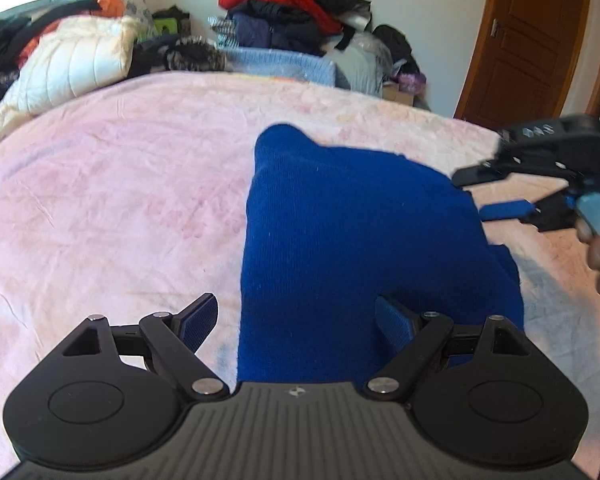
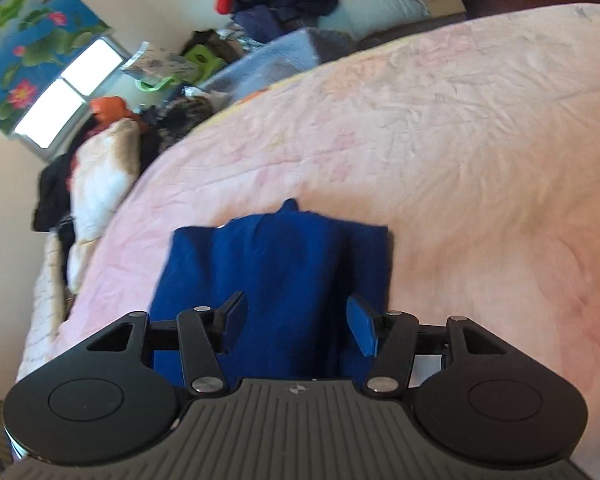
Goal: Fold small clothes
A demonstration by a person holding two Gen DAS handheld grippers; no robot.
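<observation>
I read the scene from left to right. At the left, the pink bed cover (image 1: 112, 184) lies bare, with no other small garment visible on it; the clothes pile (image 1: 288, 4) against the far wall is well apart from the work area.

The left hand-held gripper (image 1: 296, 322) is released: its jaws stand wide, one pad over bare cover, the other over the near left portion of the blue garment (image 1: 340, 232). Nothing is pinched between them.

The blue garment lies on the bed, right of centre in the left wrist view. It presents as a compact block with straight side edges and layered flaps, so I judge that at least one fold is already laid. One rounded corner projects at the far end, and the right edge steps unevenly, so I judge the packet is not yet squared.

At the right, the right hand-held gripper (image 1: 488, 194) sits just beside the garment's right edge. In the right wrist view, the same gripper (image 2: 296, 326) is released, its jaws parted over the near edge of the cloth and not pressing on it.

Remaining, as I judge it: a final fold or a tidy of the projecting corner. Whether further items await folding I cannot tell.
</observation>
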